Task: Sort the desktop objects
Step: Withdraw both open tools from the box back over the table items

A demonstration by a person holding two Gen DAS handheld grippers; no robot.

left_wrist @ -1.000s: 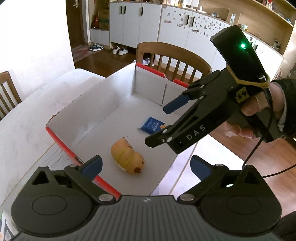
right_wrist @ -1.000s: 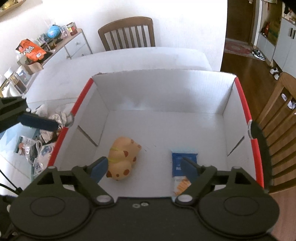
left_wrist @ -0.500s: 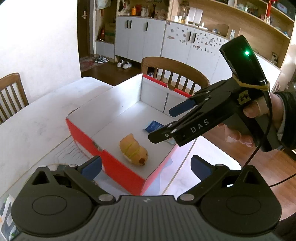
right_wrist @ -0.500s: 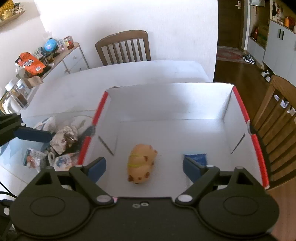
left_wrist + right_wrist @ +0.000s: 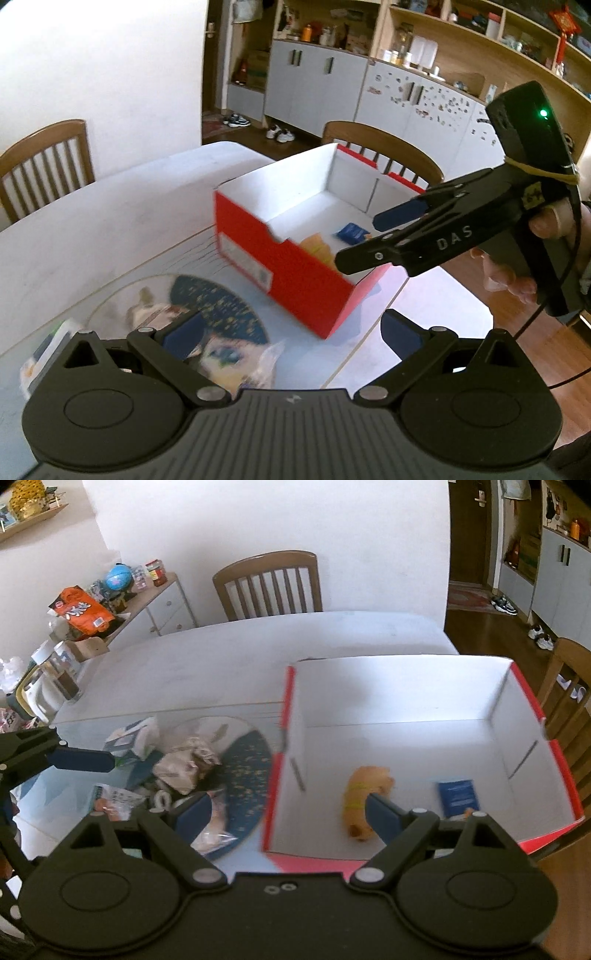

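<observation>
Inside box (image 5: 406, 701), toy (image 5: 364, 794) below right tongs (image 5: 288, 814).

The box (image 5: 413, 709) ahead of the right gripper (image 5: 288, 812) is red outside and plain white inside, and it holds an orange-tan toy (image 5: 364, 797) with a yellow-green band and a dark blue packet (image 5: 457, 795) with pale print and an orange end. Left of that gripper's blue-padded black fingers (image 5: 192, 810) lies a round mat (image 5: 245, 775) in dark blue speckled with yellow and a pale rim, with a crumpled beige-and-white wrapper (image 5: 188, 766) and a white-and-blue carton (image 5: 135, 736) beside it. The left gripper (image 5: 291, 334) is likewise black with blue pads, and a green light (image 5: 543, 113) glows on the black handle of the right one, over a white table (image 5: 110, 221) and brown wooden chairs (image 5: 44, 162).
</observation>
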